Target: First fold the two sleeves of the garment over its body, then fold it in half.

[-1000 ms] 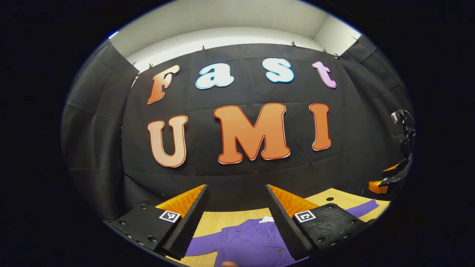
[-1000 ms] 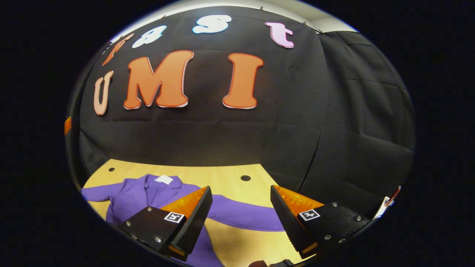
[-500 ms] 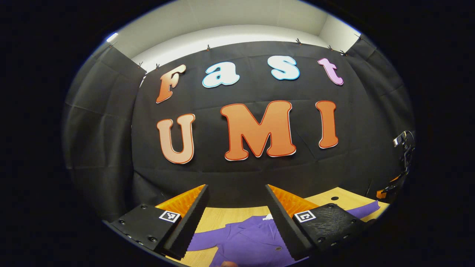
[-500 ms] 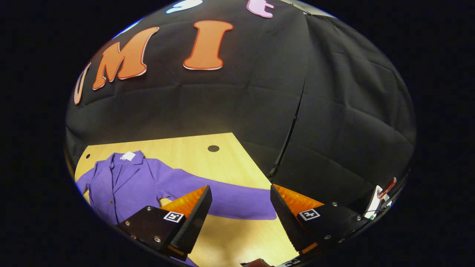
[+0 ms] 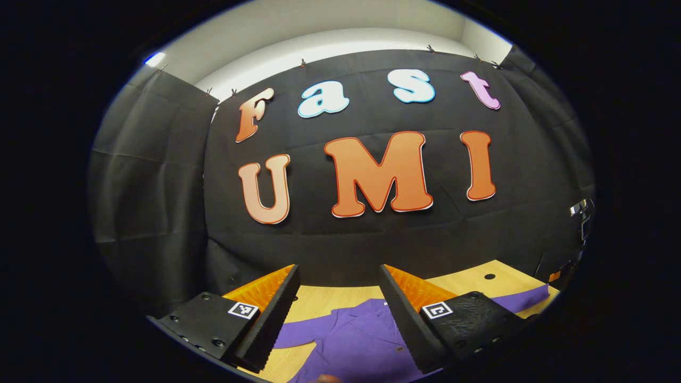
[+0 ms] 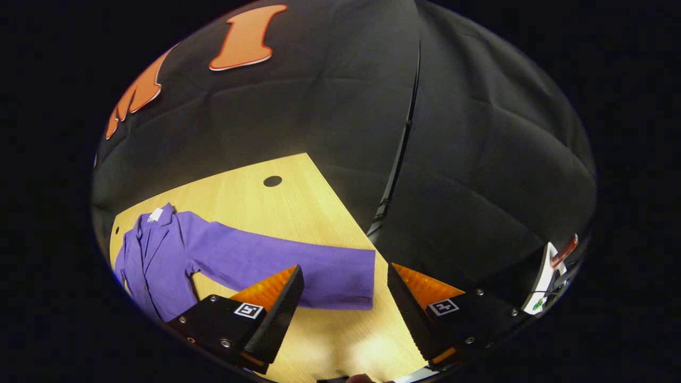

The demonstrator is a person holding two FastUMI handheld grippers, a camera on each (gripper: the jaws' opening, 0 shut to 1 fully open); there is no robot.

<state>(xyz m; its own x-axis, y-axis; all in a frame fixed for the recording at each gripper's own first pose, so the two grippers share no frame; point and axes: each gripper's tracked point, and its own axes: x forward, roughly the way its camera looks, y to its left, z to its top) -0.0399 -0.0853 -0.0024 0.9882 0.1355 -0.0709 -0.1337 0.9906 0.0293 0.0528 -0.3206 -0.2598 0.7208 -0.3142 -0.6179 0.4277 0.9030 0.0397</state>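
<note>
A purple buttoned garment [image 6: 159,255] lies flat on the wooden table [image 6: 298,202], collar toward the back wall. One long sleeve [image 6: 298,266] stretches out toward the table's right edge, its cuff [image 6: 356,279] lying just ahead of my right gripper [image 6: 343,303]. That gripper hangs open above the table with nothing between its fingers. In the left gripper view the garment's body [image 5: 351,340] lies below my left gripper [image 5: 338,314], which is open and empty too. The far sleeve [image 5: 524,300] runs off to the right there.
Black cloth walls close in the table at the back and on the right. The table's right edge [image 6: 340,197] runs close to the cuff. Round holes [image 6: 272,181] sit in the tabletop near its back corner. A white object with a red part [image 6: 553,266] shows at far right.
My right gripper has tilted down and swung right, bringing the sleeve's cuff into view just ahead of its fingers. The left gripper's view has shifted slightly. Both stay open.
</note>
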